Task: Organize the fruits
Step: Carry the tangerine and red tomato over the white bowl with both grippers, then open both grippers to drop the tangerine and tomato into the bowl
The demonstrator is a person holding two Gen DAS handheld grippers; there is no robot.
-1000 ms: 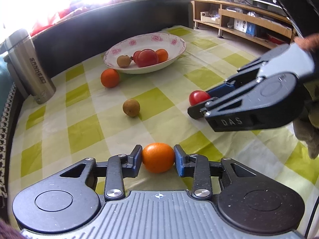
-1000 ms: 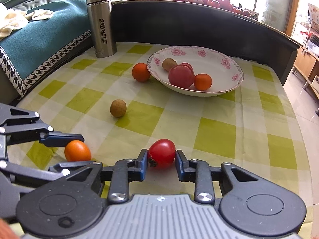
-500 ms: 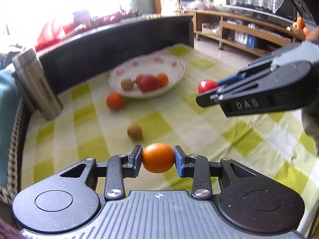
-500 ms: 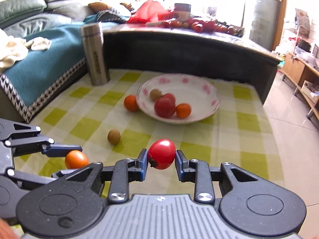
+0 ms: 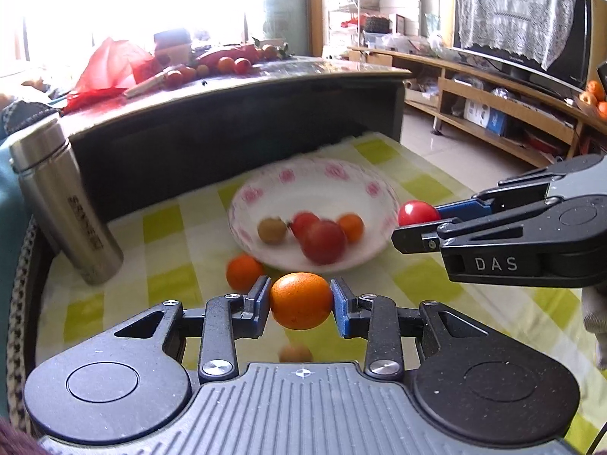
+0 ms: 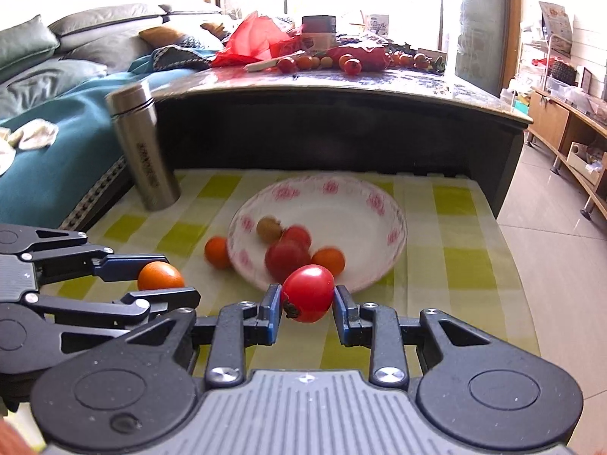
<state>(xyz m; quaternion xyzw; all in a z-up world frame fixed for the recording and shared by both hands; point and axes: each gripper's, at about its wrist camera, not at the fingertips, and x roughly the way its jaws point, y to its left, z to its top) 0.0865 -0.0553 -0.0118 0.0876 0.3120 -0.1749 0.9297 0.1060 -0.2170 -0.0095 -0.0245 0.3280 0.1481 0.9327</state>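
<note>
With both claws loaded, the left gripper (image 5: 301, 300) clamped on an orange (image 5: 301, 300) and the right gripper (image 6: 308, 299) on a red tomato (image 6: 308, 298), each should clear the bowl's (image 6: 394, 212) rim at mid-frame, then let go low.

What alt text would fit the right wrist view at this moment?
The right gripper holds a small red tomato just short of a white floral-rimmed bowl containing four small fruits, on a green-and-white checked tablecloth. To its left, the left gripper holds a small orange citrus fruit; a steel flask stands behind.
</note>
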